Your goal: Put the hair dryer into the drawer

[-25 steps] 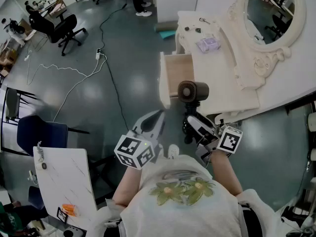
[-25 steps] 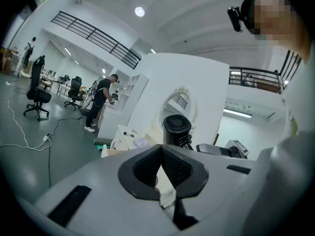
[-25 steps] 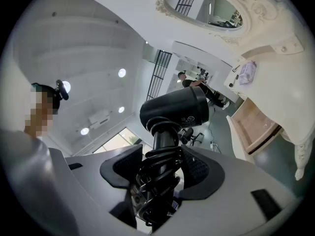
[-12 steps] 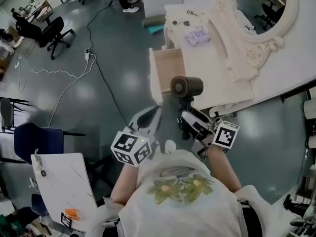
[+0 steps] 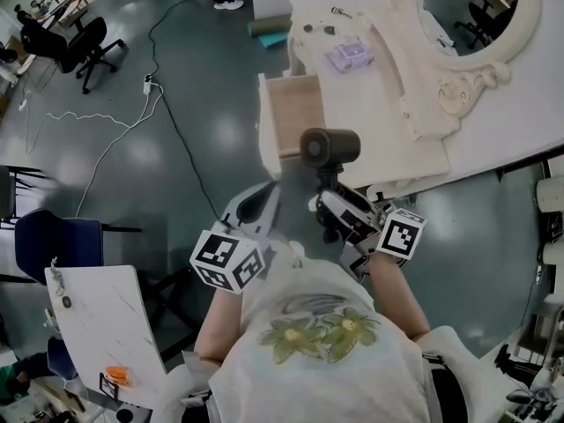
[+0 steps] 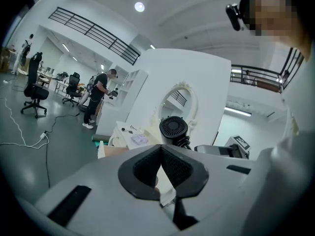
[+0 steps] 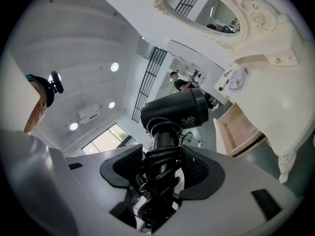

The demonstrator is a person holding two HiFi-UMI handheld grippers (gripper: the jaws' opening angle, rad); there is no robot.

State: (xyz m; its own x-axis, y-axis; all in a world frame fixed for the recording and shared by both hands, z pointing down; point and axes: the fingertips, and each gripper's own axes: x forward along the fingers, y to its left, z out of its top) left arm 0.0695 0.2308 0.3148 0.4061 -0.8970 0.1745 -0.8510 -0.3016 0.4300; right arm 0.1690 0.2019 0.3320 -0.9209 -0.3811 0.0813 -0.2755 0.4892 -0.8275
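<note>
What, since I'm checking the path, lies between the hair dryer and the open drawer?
Nothing: in the head view the hair dryer overlaps the drawer, with no object between them.

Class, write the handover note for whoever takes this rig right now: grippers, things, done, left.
Left gripper: shut, empty.
Right gripper: shut on the cord-wrapped handle of the black hair dryer, held upright near the open light wooden drawer of the cream dressing table.
Done: dryer in grip, drawer open.
Left: lower dryer into drawer, release.
</note>
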